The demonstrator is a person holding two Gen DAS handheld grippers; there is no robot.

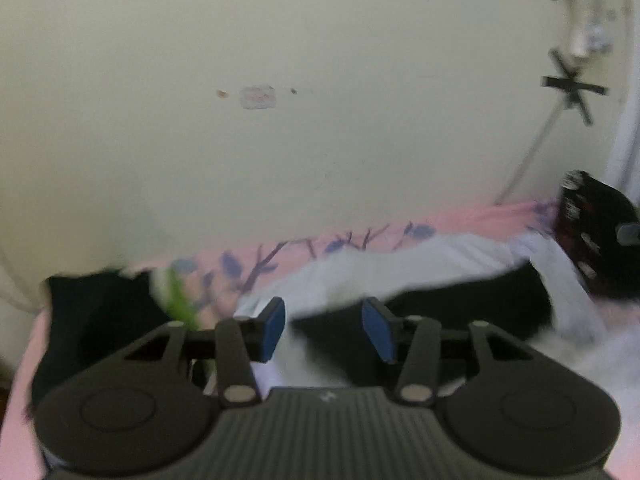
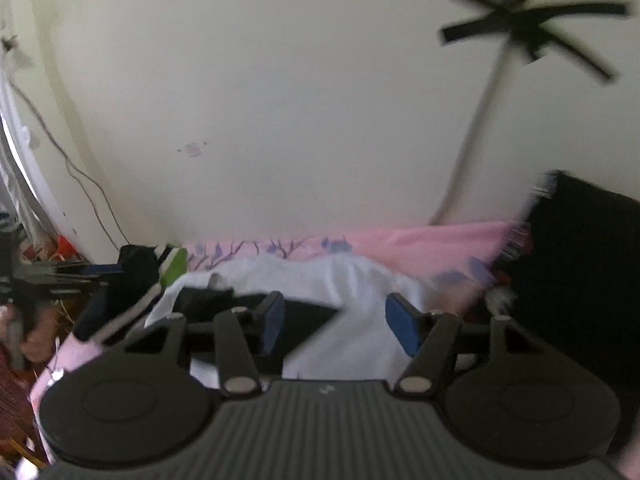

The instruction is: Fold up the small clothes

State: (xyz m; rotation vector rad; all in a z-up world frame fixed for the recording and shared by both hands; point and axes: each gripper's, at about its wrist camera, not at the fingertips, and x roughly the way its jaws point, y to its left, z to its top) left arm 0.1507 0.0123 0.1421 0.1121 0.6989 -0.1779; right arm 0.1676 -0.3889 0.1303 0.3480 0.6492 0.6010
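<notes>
Left wrist view: your left gripper (image 1: 324, 328) has its jaws spread apart with nothing between the blue pads (image 1: 274, 328); it hangs over the white garment (image 1: 432, 264), which lies rumpled on the pink sheet (image 1: 480, 216). A black panel (image 1: 472, 300) of that garment shows just beyond the pads. Left of the garment on the sheet sits a dark cloth (image 1: 92, 312) with a green stripe (image 1: 180, 300) at its edge. Right of the garment stands a black bag (image 1: 596, 232).

From the right wrist, your right gripper (image 2: 340, 324) is likewise released, pads (image 2: 402, 328) wide, poised above the white garment (image 2: 360, 300) on the sheet (image 2: 420, 240). Everything is blurred. The wall (image 2: 280, 100) rises behind the sheet.
</notes>
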